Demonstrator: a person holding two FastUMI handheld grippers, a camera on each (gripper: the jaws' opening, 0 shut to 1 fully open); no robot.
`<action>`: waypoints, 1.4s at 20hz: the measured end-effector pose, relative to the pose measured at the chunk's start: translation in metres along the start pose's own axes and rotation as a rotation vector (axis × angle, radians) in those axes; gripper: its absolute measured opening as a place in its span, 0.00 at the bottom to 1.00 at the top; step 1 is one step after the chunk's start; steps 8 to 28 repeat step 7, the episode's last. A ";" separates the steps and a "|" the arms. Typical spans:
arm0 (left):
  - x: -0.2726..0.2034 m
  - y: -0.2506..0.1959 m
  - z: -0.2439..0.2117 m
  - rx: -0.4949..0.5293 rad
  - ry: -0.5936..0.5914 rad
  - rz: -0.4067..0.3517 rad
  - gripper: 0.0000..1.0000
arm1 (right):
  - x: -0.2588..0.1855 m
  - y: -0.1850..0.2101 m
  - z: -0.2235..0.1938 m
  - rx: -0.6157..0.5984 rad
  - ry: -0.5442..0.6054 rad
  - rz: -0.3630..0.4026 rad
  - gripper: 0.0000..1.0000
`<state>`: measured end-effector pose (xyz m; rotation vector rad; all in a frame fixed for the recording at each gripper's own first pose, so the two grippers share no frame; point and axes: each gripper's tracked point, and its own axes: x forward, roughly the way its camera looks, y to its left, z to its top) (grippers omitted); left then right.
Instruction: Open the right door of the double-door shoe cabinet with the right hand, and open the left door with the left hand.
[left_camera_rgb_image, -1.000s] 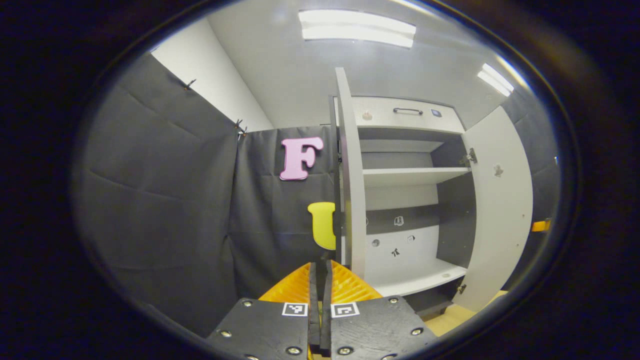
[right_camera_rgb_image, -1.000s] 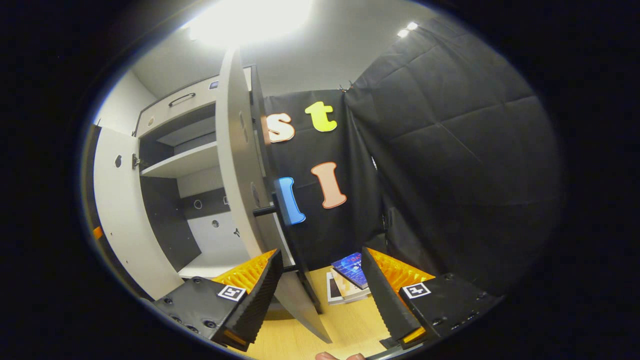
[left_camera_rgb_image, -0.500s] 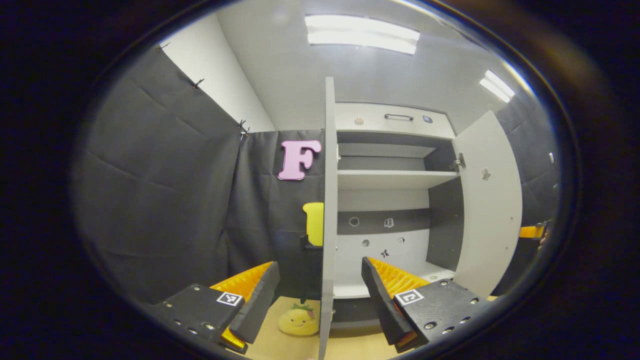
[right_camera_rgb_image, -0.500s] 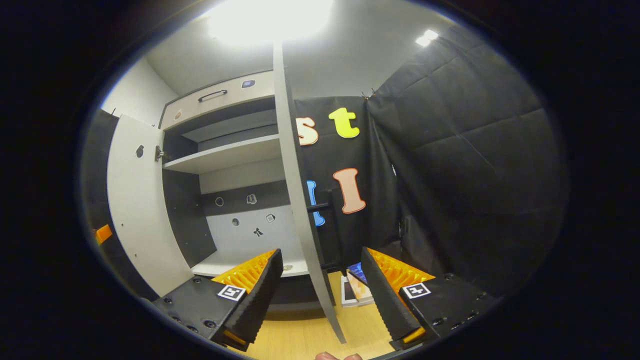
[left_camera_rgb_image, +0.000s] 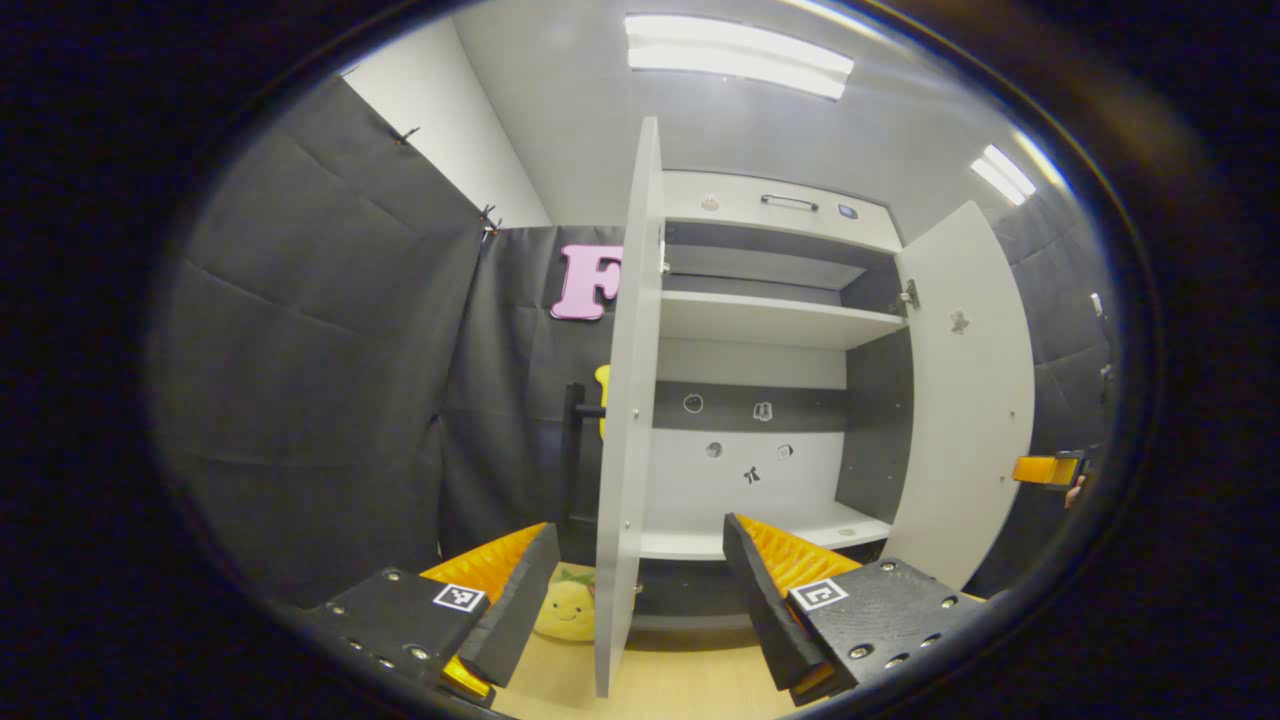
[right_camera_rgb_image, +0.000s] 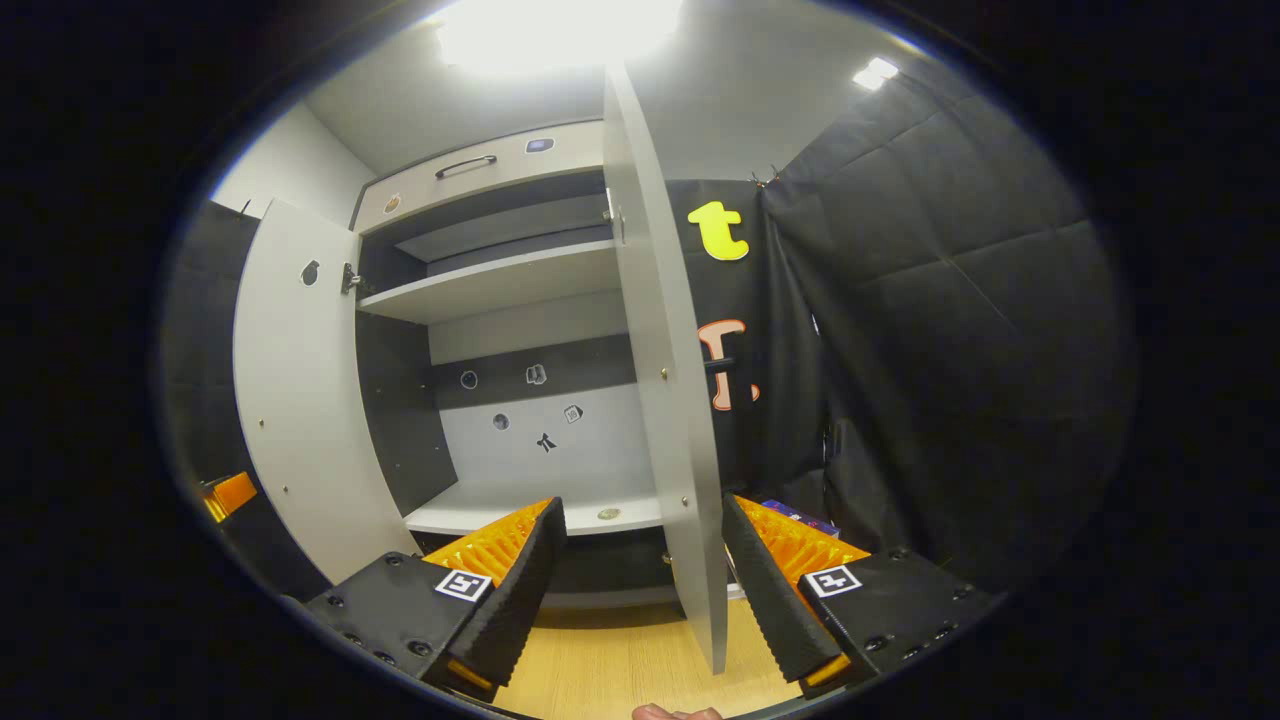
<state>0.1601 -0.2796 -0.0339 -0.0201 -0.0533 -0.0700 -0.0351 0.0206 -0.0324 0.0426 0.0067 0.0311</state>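
The grey shoe cabinet (left_camera_rgb_image: 770, 320) stands with both doors swung wide, its shelves bare. In the left gripper view the left door (left_camera_rgb_image: 630, 400) is nearly edge-on, and its dark bar handle (left_camera_rgb_image: 585, 410) sticks out on the far side. My left gripper (left_camera_rgb_image: 640, 600) is open; the door's lower edge lies in line between the fingers, untouched. In the right gripper view the right door (right_camera_rgb_image: 670, 380) is also nearly edge-on, with its handle (right_camera_rgb_image: 722, 365) behind it. My right gripper (right_camera_rgb_image: 640, 590) is open astride that edge, holding nothing.
A yellow plush toy (left_camera_rgb_image: 565, 610) lies on the wooden floor (left_camera_rgb_image: 680, 690) by the left door. Books (right_camera_rgb_image: 795, 517) lie on the floor past the right door. Black cloth walls close in on both sides. A drawer with a handle (left_camera_rgb_image: 790, 202) tops the cabinet.
My left gripper went from shut to open and let go of the left door. Both views have shifted, so each door now shows more of its inner face. The right gripper stayed open.
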 end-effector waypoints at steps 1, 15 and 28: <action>-0.001 0.003 0.004 0.020 -0.014 0.011 0.93 | -0.003 0.002 -0.001 0.002 0.006 0.006 0.98; 0.013 0.000 0.027 0.039 -0.066 -0.003 0.94 | -0.002 0.007 -0.006 0.030 0.030 0.025 0.98; 0.013 0.000 0.027 0.039 -0.066 -0.003 0.94 | -0.002 0.007 -0.006 0.030 0.030 0.025 0.98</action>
